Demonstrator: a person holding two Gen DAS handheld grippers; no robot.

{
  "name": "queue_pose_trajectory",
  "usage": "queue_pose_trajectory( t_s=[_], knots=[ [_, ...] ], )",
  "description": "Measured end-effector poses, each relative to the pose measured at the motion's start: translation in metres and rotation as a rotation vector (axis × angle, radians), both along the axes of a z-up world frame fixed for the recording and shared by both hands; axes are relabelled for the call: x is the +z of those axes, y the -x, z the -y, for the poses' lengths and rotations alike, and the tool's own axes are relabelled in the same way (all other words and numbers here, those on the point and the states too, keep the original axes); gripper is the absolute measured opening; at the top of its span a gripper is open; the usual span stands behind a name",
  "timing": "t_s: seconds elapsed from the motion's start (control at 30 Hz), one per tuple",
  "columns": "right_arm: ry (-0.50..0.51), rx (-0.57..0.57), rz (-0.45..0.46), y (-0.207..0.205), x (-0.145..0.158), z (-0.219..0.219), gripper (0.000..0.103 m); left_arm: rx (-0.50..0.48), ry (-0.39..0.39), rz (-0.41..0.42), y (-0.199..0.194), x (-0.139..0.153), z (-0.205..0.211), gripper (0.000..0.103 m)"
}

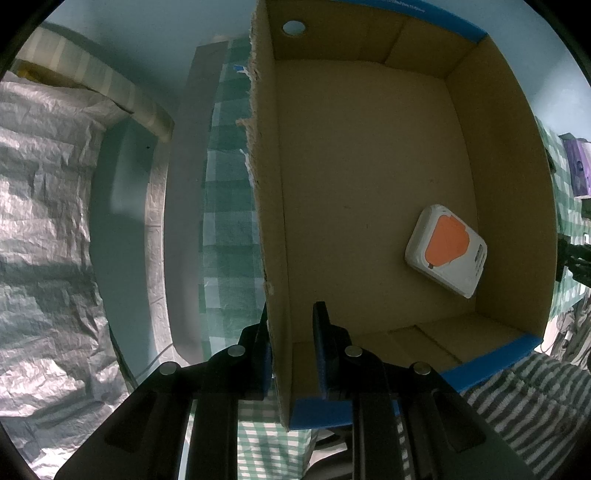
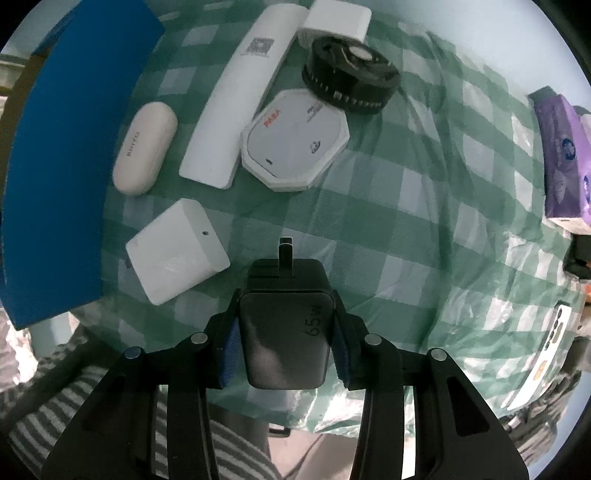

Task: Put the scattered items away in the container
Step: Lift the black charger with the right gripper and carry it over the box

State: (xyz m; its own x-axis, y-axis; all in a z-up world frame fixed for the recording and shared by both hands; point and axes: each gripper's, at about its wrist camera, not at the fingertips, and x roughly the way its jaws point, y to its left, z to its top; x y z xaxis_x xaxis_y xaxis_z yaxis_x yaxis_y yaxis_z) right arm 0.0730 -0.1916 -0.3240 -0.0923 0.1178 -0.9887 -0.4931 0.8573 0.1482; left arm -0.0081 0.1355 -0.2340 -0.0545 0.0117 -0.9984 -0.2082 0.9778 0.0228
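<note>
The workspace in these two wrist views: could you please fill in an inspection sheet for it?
Surface: green-and-white checked cloth, wrinkled.
Job's things: cardboard box holds one white-and-orange device; black charger held; white cube, pill-shaped case, long white bar, octagonal white device, black round device and white block lie on the cloth.
Clutter: purple packet at the cloth's edge.
Grippers: left gripper clamps the box wall; right gripper grips the charger.
Cables: nothing seen.
Surroundings: crinkled silver sheet, striped sleeve.
</note>
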Motion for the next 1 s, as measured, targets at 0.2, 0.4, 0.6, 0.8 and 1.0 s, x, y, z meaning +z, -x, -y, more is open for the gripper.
queue_pose_trajectory(
  t_s=[0.2, 0.4, 0.6, 0.8, 1.0],
  knots=[
    [-0.013, 0.026, 0.007, 0.003, 0.028, -0.006, 0.041, -0.001, -0.001, 0.0, 0.0, -0.001, 0.0, 0.018],
    [-0.04, 0.065, 0.03, 0.002, 0.065, -0.028, 0.041, 0.002, 0.0, 0.001, 0.0, 0.0, 0.0, 0.018],
    [-0.078, 0.118, 0.061, -0.002, 0.105, -0.045, 0.041, 0.004, 0.0, 0.0, 0.0, 0.0, 0.0, 0.018],
    [-0.135, 0.187, 0.101, -0.01, 0.135, -0.084, 0.041, 0.005, 0.001, 0.0, 0.0, 0.001, 0.0, 0.018],
    [-0.182, 0.259, 0.134, -0.005, 0.145, -0.133, 0.041, 0.013, 0.005, 0.0, 0.0, 0.001, -0.001, 0.018]
  ],
)
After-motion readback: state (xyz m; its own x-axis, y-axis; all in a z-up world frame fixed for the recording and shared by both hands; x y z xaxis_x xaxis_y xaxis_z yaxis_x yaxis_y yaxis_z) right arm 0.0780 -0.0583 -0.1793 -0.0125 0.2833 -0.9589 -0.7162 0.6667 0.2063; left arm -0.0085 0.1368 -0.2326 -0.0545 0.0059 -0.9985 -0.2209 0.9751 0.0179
